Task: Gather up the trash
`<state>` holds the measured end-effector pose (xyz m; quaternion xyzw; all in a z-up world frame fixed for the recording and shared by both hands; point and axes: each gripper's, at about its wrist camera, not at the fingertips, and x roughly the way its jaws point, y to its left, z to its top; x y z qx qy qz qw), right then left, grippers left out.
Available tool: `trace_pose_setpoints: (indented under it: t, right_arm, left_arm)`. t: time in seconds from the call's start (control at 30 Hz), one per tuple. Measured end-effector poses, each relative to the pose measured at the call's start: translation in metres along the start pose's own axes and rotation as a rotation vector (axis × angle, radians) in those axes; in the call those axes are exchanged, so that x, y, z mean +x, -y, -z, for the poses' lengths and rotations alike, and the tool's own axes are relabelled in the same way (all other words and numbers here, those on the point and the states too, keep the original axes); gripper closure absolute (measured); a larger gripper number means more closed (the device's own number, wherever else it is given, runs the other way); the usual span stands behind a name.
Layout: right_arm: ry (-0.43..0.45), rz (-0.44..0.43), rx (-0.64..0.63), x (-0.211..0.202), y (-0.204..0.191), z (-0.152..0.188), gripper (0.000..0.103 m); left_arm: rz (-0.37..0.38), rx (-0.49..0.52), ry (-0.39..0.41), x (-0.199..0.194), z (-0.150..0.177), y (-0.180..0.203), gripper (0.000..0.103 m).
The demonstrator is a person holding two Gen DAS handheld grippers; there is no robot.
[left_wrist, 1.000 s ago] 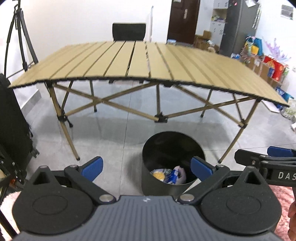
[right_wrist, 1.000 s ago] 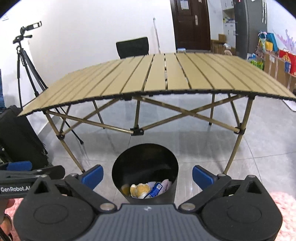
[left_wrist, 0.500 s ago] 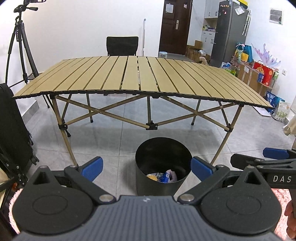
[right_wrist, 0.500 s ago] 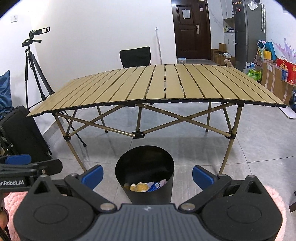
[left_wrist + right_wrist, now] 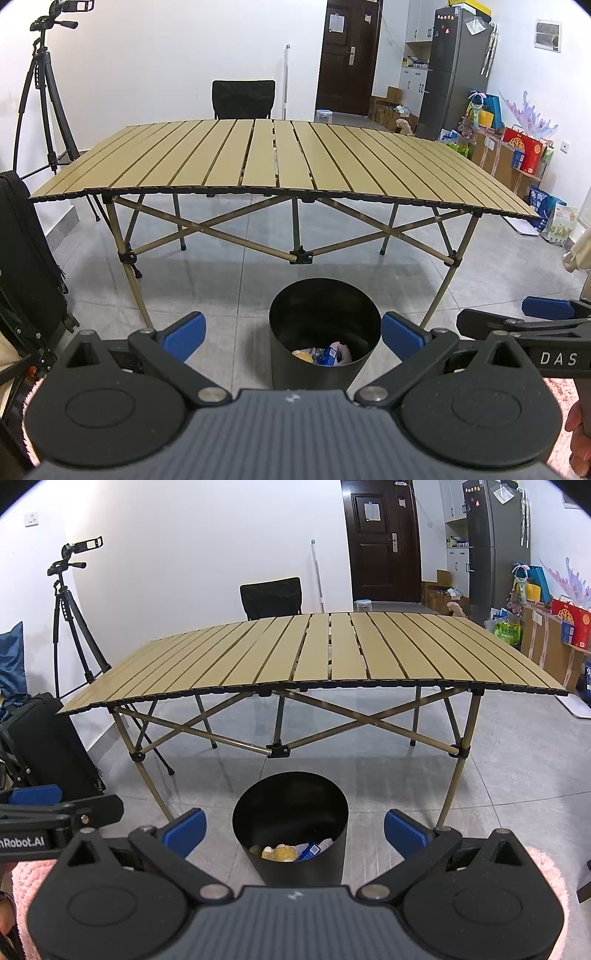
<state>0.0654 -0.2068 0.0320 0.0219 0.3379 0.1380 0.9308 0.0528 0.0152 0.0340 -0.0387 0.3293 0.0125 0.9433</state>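
Note:
A black round bin (image 5: 325,373) stands on the grey floor in front of the slatted table (image 5: 280,162). Inside it lies trash (image 5: 321,355): yellow, blue and pale wrappers. In the right wrist view the same bin (image 5: 295,871) holds yellow and blue trash (image 5: 288,851). My left gripper (image 5: 293,334) is open above and behind the bin, with nothing between its blue fingertips. My right gripper (image 5: 294,829) is open too and holds nothing. Each gripper shows at the edge of the other's view.
The slatted table's top (image 5: 332,657) carries nothing. A black chair (image 5: 243,99) stands behind it, a tripod (image 5: 44,96) at the left wall, a black case (image 5: 26,266) at the left. Boxes and bags (image 5: 517,151) line the right wall. A pink rug (image 5: 543,864) lies under me.
Both grippers have pulled up and back from the bin, so the bin looks smaller and more of the table top and room shows. Both stay open.

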Motion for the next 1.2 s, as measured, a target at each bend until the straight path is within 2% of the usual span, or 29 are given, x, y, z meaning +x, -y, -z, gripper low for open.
trace_pose_setpoints:
  t: [1.2]
  right_arm:
    - [0.004,-0.004,0.0,-0.0036,-0.0028,-0.0019,0.0]
  left_arm:
    - [0.002,0.018,0.02,-0.0038,0.0013,0.0028,0.0]
